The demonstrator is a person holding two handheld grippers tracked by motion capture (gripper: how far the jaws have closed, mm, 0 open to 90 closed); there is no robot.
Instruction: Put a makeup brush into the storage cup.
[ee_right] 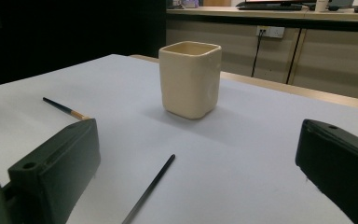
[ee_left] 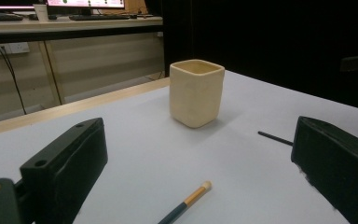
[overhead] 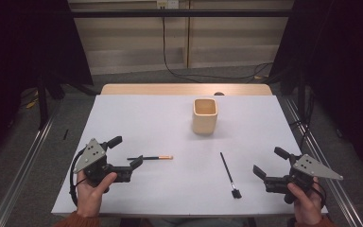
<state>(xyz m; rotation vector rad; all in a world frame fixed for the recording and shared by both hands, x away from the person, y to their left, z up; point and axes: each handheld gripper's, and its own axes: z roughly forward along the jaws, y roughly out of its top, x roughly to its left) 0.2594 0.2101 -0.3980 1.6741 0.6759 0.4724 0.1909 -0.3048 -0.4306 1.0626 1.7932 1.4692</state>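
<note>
Pencil (overhead: 153,158) lies flat on my white table (overhead: 137,118), its dark end between the wide-apart jaws of my left gripper (overhead: 125,152); my right gripper (overhead: 269,163) is released too, near the black brush (overhead: 229,173).

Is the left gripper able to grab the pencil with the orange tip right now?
Probably yes. The left gripper is open, and the pencil lies flat on the table between its jaws, with nothing in the way. The cup stands well beyond.
</note>
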